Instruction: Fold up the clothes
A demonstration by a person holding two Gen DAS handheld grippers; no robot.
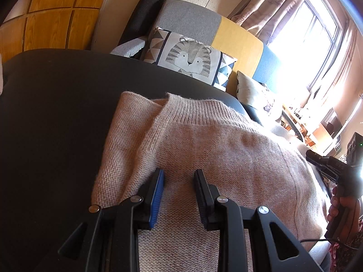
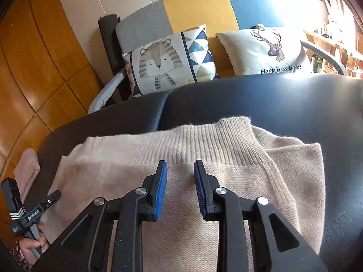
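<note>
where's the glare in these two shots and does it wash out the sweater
Left wrist view: the window blows out white at right, bleaching the sweater edge nearest it. Right wrist view: glare only in the top right corner; the sweater shows its knit clearly. Both views bend straight lines.

Home living room: sofa (image 2: 204, 2), cushions (image 2: 168, 63), curtained window (image 1: 317, 29).

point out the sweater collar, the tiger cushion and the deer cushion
sweater collar (image 2: 215, 140), right wrist view, on the ribbed band
tiger cushion (image 2: 158, 65), right wrist view, on the tiger's face
deer cushion (image 2: 275, 45), right wrist view, on the deer's head
</note>
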